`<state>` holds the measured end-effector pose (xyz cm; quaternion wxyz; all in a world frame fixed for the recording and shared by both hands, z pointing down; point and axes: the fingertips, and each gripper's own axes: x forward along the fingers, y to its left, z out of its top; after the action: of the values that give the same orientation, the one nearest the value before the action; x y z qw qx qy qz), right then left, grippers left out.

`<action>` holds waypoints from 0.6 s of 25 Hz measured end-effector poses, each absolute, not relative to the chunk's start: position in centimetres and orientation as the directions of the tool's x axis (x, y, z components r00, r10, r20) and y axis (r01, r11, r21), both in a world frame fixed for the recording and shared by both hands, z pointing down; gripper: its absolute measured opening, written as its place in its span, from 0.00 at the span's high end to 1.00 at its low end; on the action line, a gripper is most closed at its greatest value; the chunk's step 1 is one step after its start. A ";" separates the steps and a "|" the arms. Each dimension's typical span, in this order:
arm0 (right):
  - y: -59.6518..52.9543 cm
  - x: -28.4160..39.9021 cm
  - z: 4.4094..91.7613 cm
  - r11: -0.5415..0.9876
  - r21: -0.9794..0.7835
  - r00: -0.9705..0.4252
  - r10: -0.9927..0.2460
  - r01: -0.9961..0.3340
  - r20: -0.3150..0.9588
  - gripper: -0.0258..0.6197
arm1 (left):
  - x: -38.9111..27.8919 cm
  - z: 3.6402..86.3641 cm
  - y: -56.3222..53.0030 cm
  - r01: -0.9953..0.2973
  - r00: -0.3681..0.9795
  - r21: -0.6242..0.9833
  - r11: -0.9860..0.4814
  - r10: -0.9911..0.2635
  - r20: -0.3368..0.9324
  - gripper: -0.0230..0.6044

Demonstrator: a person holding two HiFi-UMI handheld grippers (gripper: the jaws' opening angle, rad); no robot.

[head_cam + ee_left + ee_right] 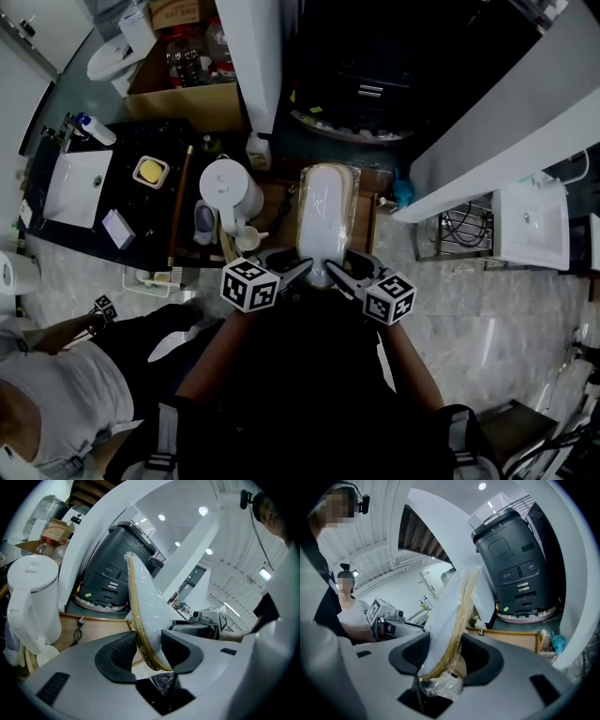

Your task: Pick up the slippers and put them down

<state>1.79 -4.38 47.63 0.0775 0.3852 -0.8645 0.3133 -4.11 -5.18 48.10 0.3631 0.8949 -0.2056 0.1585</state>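
The left claw (302, 270) and the right claw (336, 272) each close partway on the near end of the plastic-wrapped white slippers (325, 220), one from each side, with the pads pressing on the tan sole edge and the white upper. The pack stretches from the near edge of the wooden bench (277, 202) toward its far edge. A white kettle (228, 190) stands at the bench's left edge.

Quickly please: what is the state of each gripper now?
Left gripper: closed on the slippers.
Right gripper: closed on the slippers too.
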 end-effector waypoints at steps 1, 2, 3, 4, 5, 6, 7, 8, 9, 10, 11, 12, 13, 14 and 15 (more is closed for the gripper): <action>-4.4 1.8 47.7 0.504 -0.484 -0.691 -0.616 -0.715 0.378 0.63 | -4.1 48.2 -5.2 -0.484 0.865 0.586 -0.650 -0.252 0.435 0.70; -4.4 1.9 47.9 0.503 -0.486 -0.691 -0.615 -0.715 0.381 0.63 | -4.1 48.4 -5.2 -0.485 0.864 0.587 -0.648 -0.250 0.437 0.70; -4.4 1.9 48.0 0.501 -0.487 -0.690 -0.613 -0.716 0.384 0.63 | -4.0 48.5 -5.2 -0.485 0.863 0.589 -0.646 -0.249 0.439 0.70; -4.4 1.9 48.2 0.499 -0.488 -0.690 -0.612 -0.716 0.387 0.63 | -4.0 48.7 -5.2 -0.486 0.863 0.591 -0.644 -0.247 0.441 0.70; -4.4 1.9 48.3 0.497 -0.490 -0.690 -0.610 -0.716 0.391 0.63 | -4.0 48.9 -5.2 -0.486 0.863 0.593 -0.641 -0.244 0.443 0.70; -4.4 1.9 48.5 0.494 -0.493 -0.690 -0.607 -0.716 0.394 0.63 | -4.0 49.1 -5.2 -0.487 0.862 0.596 -0.638 -0.242 0.445 0.70; -4.4 1.9 48.7 0.491 -0.497 -0.691 -0.604 -0.715 0.398 0.63 | -4.0 49.3 -5.1 -0.489 0.861 0.598 -0.635 -0.240 0.449 0.70; -4.3 1.9 49.0 0.489 -0.501 -0.692 -0.599 -0.714 0.402 0.63 | -4.0 49.5 -5.0 -0.492 0.859 0.600 -0.631 -0.239 0.453 0.70; -4.3 1.8 49.3 0.487 -0.504 -0.693 -0.594 -0.714 0.408 0.63 | -4.1 49.8 -5.0 -0.496 0.856 0.602 -0.626 -0.237 0.459 0.70; -4.2 1.8 49.6 0.484 -0.507 -0.694 -0.589 -0.714 0.415 0.63 | -4.0 50.1 -5.0 -0.499 0.854 0.605 -0.621 -0.235 0.464 0.70; -4.2 1.9 49.9 0.481 -0.509 -0.694 -0.584 -0.714 0.422 0.63 | -4.0 50.4 -5.0 -0.500 0.854 0.610 -0.615 -0.231 0.467 0.70; -4.3 2.0 50.2 0.477 -0.512 -0.694 -0.580 -0.714 0.426 0.63 | -3.9 50.7 -5.0 -0.499 0.854 0.615 -0.611 -0.227 0.468 0.70; -4.3 2.0 50.5 0.474 -0.517 -0.695 -0.576 -0.713 0.430 0.63 | -3.9 51.0 -5.0 -0.499 0.854 0.620 -0.606 -0.223 0.469 0.70; -4.3 2.0 50.8 0.471 -0.524 -0.697 -0.572 -0.710 0.432 0.63 | -3.9 51.2 -4.9 -0.500 0.854 0.623 -0.602 -0.221 0.471 0.70; -4.3 1.9 51.1 0.469 -0.529 -0.700 -0.568 -0.707 0.433 0.63 | -4.0 51.5 -5.0 -0.502 0.852 0.625 -0.598 -0.221 0.474 0.70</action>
<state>1.92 -4.32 51.10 0.0988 0.3744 -0.8513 0.3540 -4.00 -4.98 51.47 0.3981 0.8762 -0.2065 0.1766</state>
